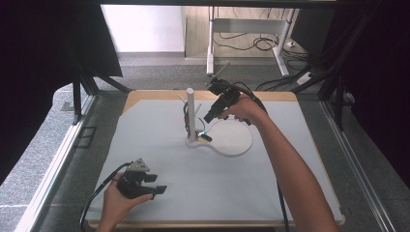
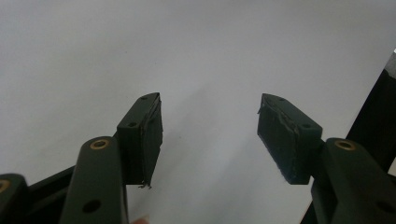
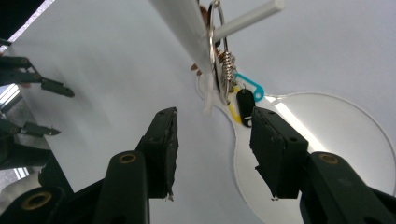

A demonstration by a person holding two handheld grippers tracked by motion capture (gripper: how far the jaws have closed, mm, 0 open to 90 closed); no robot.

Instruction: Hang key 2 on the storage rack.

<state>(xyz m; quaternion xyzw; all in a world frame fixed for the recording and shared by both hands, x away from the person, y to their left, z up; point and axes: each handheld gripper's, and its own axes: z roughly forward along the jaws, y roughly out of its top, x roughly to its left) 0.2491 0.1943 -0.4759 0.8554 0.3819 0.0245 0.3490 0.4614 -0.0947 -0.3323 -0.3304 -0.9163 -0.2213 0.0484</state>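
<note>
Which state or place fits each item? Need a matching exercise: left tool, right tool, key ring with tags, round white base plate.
Column 1:
1. left tool
2. right tool
3. metal key ring with teal, yellow and black tags
4. round white base plate

Column 2:
a. hangs on a peg of the white upright stand
b. open, low over the bare grey mat at the near edge
c. lies flat on the mat beside the stand's foot
d. open, close to the stand, nothing between its jaws

Pairs: 1-b, 2-d, 3-a, 4-c
</note>
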